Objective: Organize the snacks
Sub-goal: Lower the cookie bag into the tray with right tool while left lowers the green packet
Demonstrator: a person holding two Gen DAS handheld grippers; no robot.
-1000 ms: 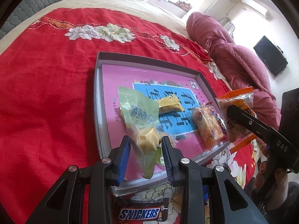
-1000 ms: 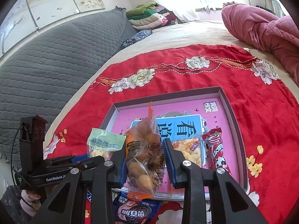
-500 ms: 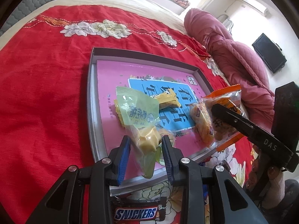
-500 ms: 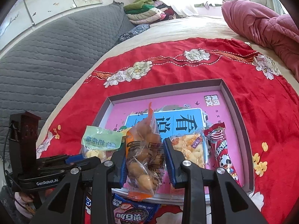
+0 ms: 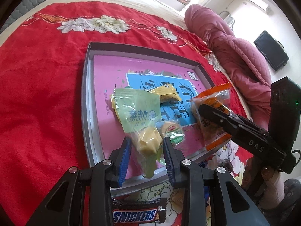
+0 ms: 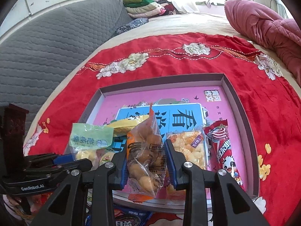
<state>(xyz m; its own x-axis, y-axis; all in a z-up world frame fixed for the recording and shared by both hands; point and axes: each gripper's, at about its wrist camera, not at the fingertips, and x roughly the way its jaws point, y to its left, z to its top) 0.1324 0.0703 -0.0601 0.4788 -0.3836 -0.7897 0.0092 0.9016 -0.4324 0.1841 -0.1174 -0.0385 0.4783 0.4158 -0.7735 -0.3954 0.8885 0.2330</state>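
Note:
My left gripper [image 5: 146, 146] is shut on a green-topped snack bag [image 5: 140, 113] with yellow pieces, held over the near edge of the grey tray [image 5: 85, 101]. My right gripper [image 6: 145, 150] is shut on an orange snack bag [image 6: 144, 150] of round pieces, held over the tray's near edge [image 6: 150, 200]. Each gripper shows in the other's view: the right one [image 5: 203, 109] and the left one [image 6: 79, 159]. In the tray lie a yellow packet [image 5: 167, 93], a small green-and-yellow packet [image 5: 172, 130], a clear bag of puffs [image 6: 190, 146] and a red cone wrapper [image 6: 223, 150].
The tray sits on a red flowered blanket [image 5: 37, 75] on a bed. A Snickers bar [image 5: 135, 215] and a blue-wrapped snack [image 6: 129, 218] lie outside the tray's near edge. A pink quilt [image 5: 235, 47] is piled at the right, a grey headboard [image 6: 47, 37] at the left.
Both grippers have kept hold of their bags and moved forward over the tray. The orange bag has come in closer to the green one.

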